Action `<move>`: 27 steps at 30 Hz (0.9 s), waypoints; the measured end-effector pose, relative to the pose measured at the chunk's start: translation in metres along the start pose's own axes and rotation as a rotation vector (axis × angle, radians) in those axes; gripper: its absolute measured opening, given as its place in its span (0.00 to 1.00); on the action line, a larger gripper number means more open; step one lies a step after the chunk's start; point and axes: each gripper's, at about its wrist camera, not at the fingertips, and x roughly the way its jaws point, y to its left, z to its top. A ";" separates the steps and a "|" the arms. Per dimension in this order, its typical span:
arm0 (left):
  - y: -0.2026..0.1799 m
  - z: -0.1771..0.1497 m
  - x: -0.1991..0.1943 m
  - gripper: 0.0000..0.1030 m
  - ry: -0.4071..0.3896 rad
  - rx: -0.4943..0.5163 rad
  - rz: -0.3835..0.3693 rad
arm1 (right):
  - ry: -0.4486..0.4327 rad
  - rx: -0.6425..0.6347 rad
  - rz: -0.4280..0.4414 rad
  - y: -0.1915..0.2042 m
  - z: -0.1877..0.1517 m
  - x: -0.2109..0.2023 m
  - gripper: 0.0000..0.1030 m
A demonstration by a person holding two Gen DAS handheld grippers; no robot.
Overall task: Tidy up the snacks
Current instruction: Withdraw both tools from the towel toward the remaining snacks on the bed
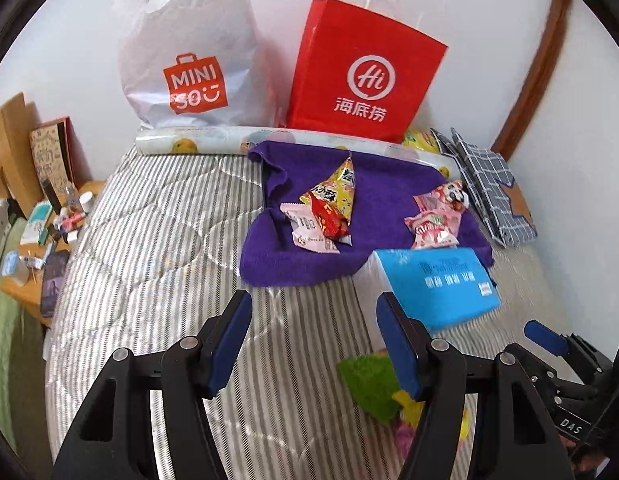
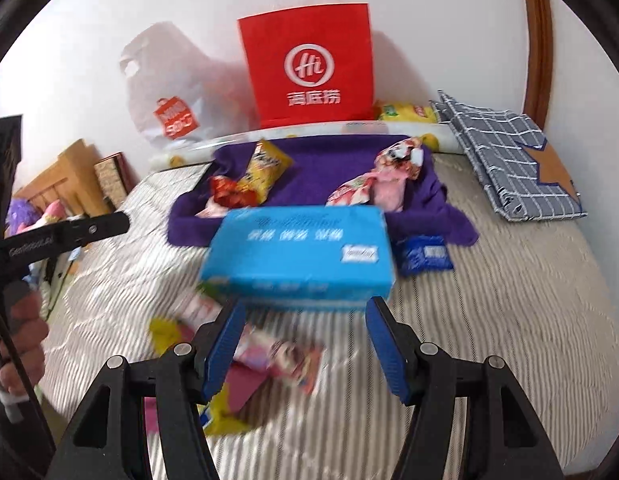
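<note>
Snacks (image 1: 329, 204) lie on a purple towel (image 1: 381, 188), yellow packet (image 1: 341, 184) pointing at the red "Hi" bag (image 1: 365, 68); left hand-held gripper (image 1: 313, 344) and right hand-held gripper (image 2: 305, 344) spread, empty.

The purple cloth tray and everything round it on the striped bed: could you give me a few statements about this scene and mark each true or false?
1. The red paper bag stands upright against the wall. True.
2. The blue rectangular box lies inside the purple cloth tray. False: it sits on the striped bedcover, in front of the tray.
3. A yellow snack packet lies in the tray. True.
4. The left gripper grips a snack. False: its jaws are open and empty.
5. The folded checked cloth lies left of the tray. False: right of it.
</note>
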 end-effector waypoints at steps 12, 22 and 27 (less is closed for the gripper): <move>0.000 -0.003 -0.008 0.62 0.011 0.020 -0.049 | 0.077 0.004 0.083 0.010 -0.013 0.015 0.56; -0.008 -0.009 -0.008 0.62 0.032 0.041 -0.040 | 0.128 -0.065 0.077 0.014 -0.013 0.052 0.56; -0.010 -0.011 -0.006 0.62 0.039 0.034 -0.013 | 0.133 -0.091 0.044 0.009 -0.014 0.060 0.25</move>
